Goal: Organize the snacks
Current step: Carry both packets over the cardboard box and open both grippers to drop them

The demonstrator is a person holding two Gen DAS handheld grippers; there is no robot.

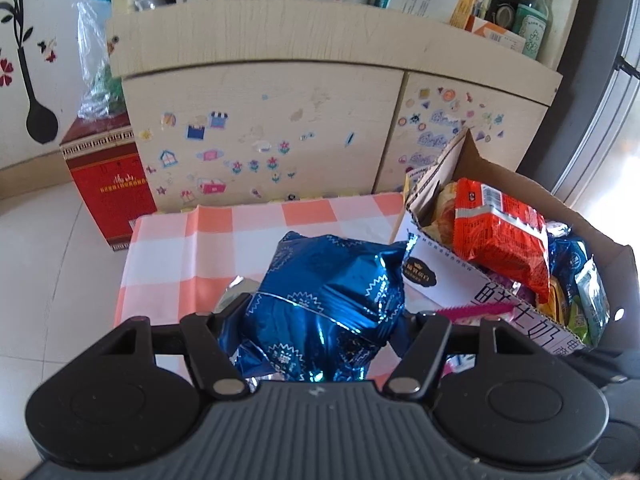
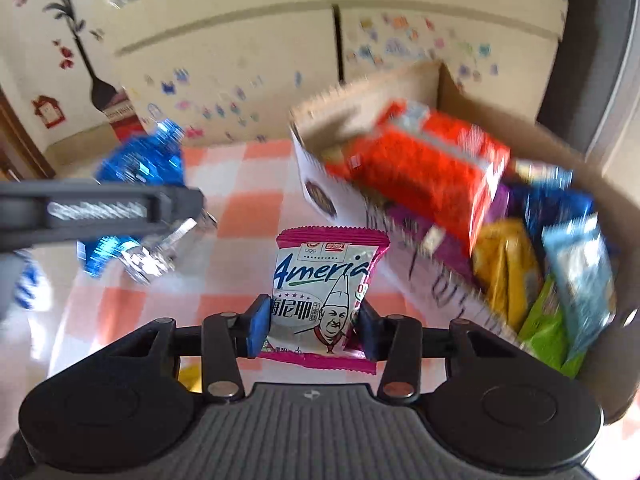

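Observation:
My left gripper is shut on a shiny blue foil snack bag and holds it above the checked cloth. The bag and the left gripper also show blurred at the left of the right wrist view. My right gripper is shut on a small pink-edged Ameria snack packet, held upright above the cloth. A cardboard box of snacks stands to the right, with an orange packet on top; the box is close on the right in the right wrist view.
A beige cabinet covered in stickers stands behind the table, its shelf crowded with boxes and bottles. A red carton sits on the tiled floor at the left. The box holds several yellow, green and blue packets.

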